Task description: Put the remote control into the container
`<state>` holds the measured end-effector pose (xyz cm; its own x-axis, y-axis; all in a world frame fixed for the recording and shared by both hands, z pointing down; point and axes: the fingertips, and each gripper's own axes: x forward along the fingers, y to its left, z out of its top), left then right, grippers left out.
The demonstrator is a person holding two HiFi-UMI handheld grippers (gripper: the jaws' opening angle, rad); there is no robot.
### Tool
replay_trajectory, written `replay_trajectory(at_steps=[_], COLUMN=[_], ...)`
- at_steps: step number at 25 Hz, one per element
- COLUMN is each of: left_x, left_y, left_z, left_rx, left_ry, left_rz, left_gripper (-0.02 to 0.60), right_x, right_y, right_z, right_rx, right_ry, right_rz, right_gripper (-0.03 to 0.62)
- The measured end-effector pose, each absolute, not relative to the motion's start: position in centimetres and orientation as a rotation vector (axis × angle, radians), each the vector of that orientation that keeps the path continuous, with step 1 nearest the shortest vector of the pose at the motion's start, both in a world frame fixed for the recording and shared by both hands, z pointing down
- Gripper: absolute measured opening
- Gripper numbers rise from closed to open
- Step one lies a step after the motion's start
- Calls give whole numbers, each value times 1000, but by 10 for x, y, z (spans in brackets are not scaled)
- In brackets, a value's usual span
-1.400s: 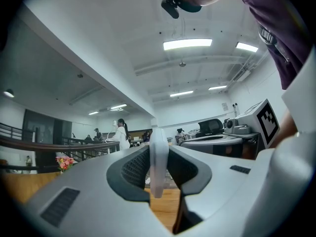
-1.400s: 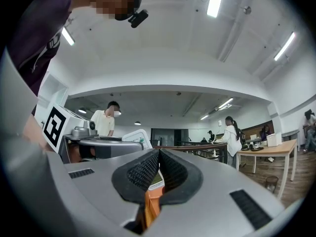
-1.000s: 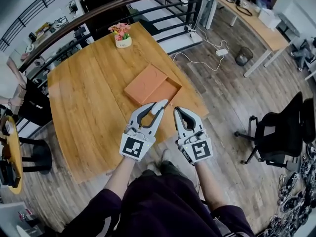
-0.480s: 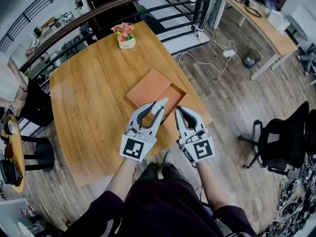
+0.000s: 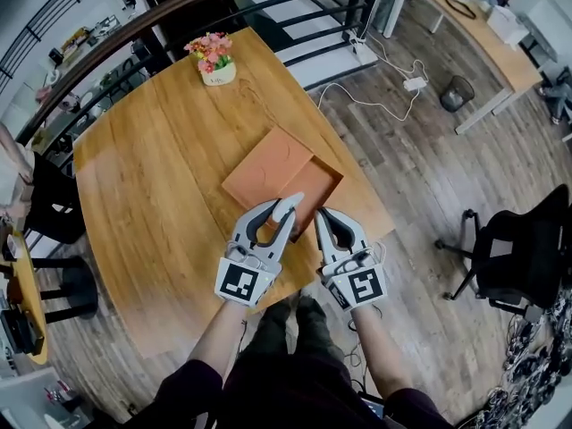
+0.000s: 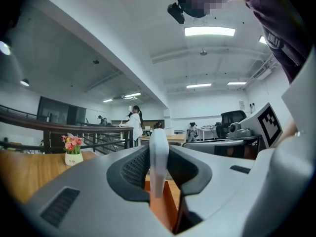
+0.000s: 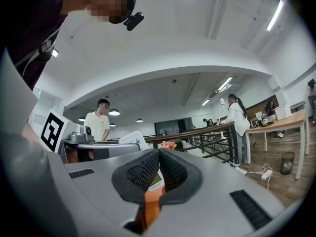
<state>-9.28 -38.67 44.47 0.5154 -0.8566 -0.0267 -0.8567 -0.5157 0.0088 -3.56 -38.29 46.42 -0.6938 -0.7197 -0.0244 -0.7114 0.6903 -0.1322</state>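
A big wooden tabletop (image 5: 152,177) fills the middle of the head view. On it lies a flat orange container (image 5: 327,173), toward the right side. Its orange lid (image 5: 266,163) lies on its left part, so the right part is open. The left gripper (image 5: 281,211) is at the near side of the container and points toward the far side. Its fingers are clamped on the remote control (image 5: 295,202), which is white and thin. In the left gripper view the left gripper (image 6: 159,149) holds the remote control (image 6: 159,174) standing on its thin edge, with one finger pressed on each side. The remote control is not in the container; it is in the air, just at the near edge of it. The right gripper (image 5: 320,213) is just beside the left one, on its right, and points the same way. In the right gripper view the fingers of the right gripper (image 7: 159,153) are together at the tips and hold nothing. A small white pot of pink flowers (image 5: 213,61) stands at the far end of the tabletop, well apart from the container. A black chair (image 5: 518,257) stands on the wood floor to the right.
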Motion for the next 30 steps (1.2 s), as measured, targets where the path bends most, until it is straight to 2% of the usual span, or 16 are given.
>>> replay_trajectory(at_steps=[12,17,23,30], left_x=[-93,-87,-76,-59], left_y=[-413,-414,-429,-452], left_z=[541,548,564,584], left_rx=[-2850,-2855,-2747,-2846], left_ry=[1545,1526,1452,1438], left_rz=[-52,-68,-276,-312], left_gripper=[106,107,106,106], right_x=[-43,-40,-32,-15], right_y=[-406,-403,-400,-399], right_z=[562,571,572,580], right_rx=[-1261,-1264,-1284,-1322], right_ry=[2825,2827,2815,2801], right_rz=[-401,-420,-422,-442], right_gripper=[18,18,18,18])
